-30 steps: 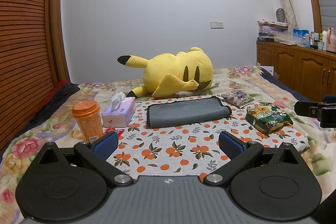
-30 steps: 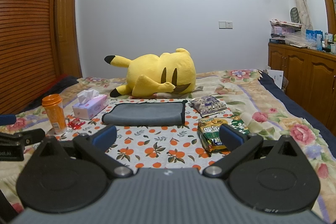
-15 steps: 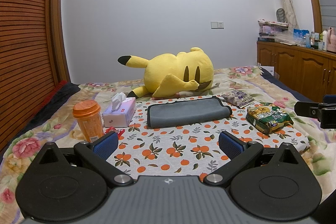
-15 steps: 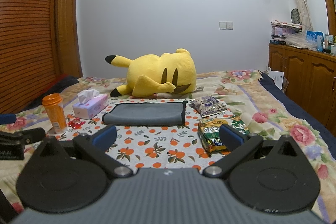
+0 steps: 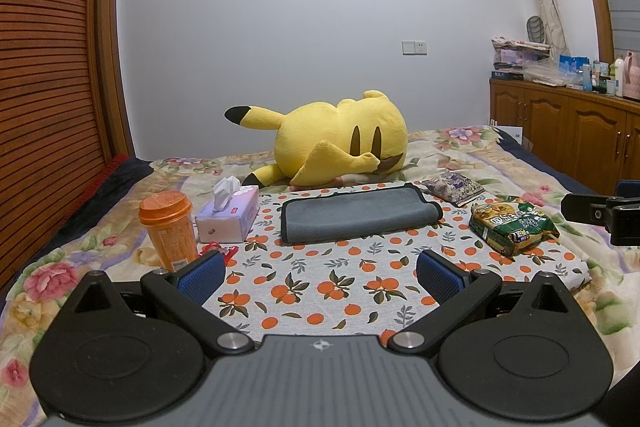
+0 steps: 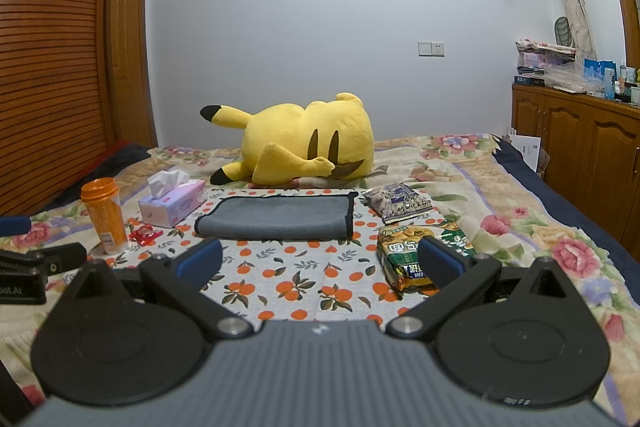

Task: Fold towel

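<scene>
A grey towel (image 5: 356, 213) with a dark edge lies folded into a long flat strip on an orange-print cloth (image 5: 320, 283) on the bed. It also shows in the right wrist view (image 6: 276, 218). My left gripper (image 5: 320, 277) is open and empty, held well short of the towel. My right gripper (image 6: 320, 263) is open and empty, also short of the towel. The right gripper's tip (image 5: 600, 213) shows at the right edge of the left wrist view.
A yellow plush toy (image 5: 340, 143) lies behind the towel. A tissue box (image 5: 230, 215), an orange cup (image 5: 170, 227) and a red wrapper (image 6: 144, 235) are to its left. Two snack packets (image 5: 512, 227) (image 5: 454, 187) lie to its right. Wooden cabinets (image 5: 568, 135) stand at far right.
</scene>
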